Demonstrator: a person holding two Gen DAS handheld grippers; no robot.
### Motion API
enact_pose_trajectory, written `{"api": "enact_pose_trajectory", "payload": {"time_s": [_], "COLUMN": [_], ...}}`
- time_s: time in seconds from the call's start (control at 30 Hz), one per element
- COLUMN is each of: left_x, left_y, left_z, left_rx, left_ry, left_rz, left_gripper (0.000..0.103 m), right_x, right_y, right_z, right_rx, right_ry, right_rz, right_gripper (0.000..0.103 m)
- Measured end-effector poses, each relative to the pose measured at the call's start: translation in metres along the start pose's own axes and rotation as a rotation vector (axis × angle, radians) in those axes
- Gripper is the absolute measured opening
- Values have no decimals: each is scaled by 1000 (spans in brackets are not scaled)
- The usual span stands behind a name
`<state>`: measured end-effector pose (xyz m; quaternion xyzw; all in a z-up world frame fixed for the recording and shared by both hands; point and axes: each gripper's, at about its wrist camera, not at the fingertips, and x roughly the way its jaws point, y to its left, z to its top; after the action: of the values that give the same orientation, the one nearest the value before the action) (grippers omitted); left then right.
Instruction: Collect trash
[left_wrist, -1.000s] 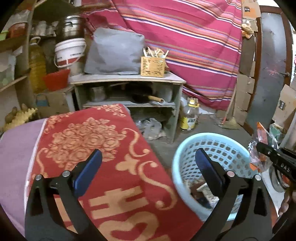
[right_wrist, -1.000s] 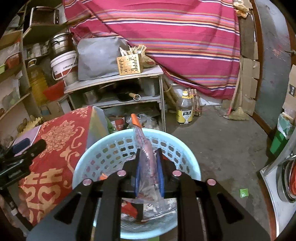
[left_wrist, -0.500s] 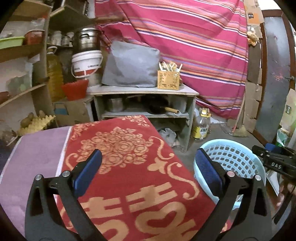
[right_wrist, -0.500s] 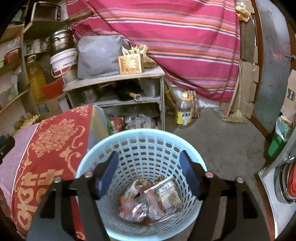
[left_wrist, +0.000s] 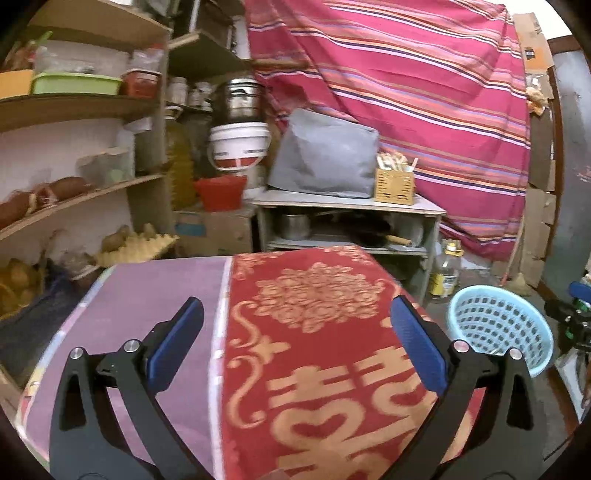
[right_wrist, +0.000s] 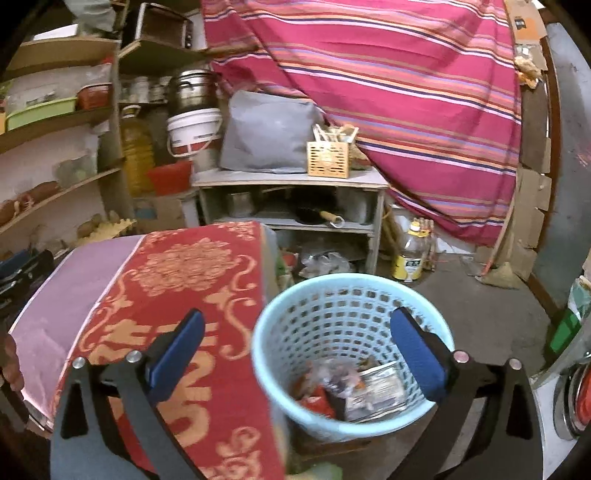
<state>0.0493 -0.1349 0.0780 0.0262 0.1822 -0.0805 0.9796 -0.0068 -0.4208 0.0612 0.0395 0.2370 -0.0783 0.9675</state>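
A light blue plastic basket (right_wrist: 295, 332) stands on the floor beside the table and holds several wrappers (right_wrist: 354, 387). It also shows in the left wrist view (left_wrist: 495, 325) at the right. My right gripper (right_wrist: 295, 354) is open and empty, above the basket's left rim and the table edge. My left gripper (left_wrist: 295, 350) is open and empty over the table with the red and gold cloth (left_wrist: 325, 369). No trash shows on the table in either view.
A grey low shelf (right_wrist: 288, 181) with a wooden box and pans stands behind the table. Wall shelves (left_wrist: 74, 206) with jars and food are at the left. A bottle (right_wrist: 410, 254) stands on the floor. A striped red cloth (right_wrist: 406, 92) hangs behind.
My right gripper opened and dropped the plastic wrapper into the basket, then shifted left. My left gripper swung left, away from the basket, over the table.
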Motion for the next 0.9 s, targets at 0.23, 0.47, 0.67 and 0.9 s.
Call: {"api": "enact_pose_trajectory", "payload": {"time_s": [0.23,0.47,0.67,0.9], "left_x": [-25,-39,-40,-36], "left_y": [39,64,75,81], "left_z": [-29,-57,-69,-77], "left_rx": [-32,-40,-34,-50], "left_ry": [17,10,10,15], "left_rz": [67,124,136,132], "left_gripper": [98,98,98,98], "right_x": [-19,-25,-24,-24], "right_y": [59,107,126,144], "right_z": [-22,-45,-49,-55], "right_rx": [-37,-63,-66,-69], "right_ry": [-29,-31,-48,-75], "right_rz": [83,148,169,158], "right_gripper": [98,98,98,98]}}
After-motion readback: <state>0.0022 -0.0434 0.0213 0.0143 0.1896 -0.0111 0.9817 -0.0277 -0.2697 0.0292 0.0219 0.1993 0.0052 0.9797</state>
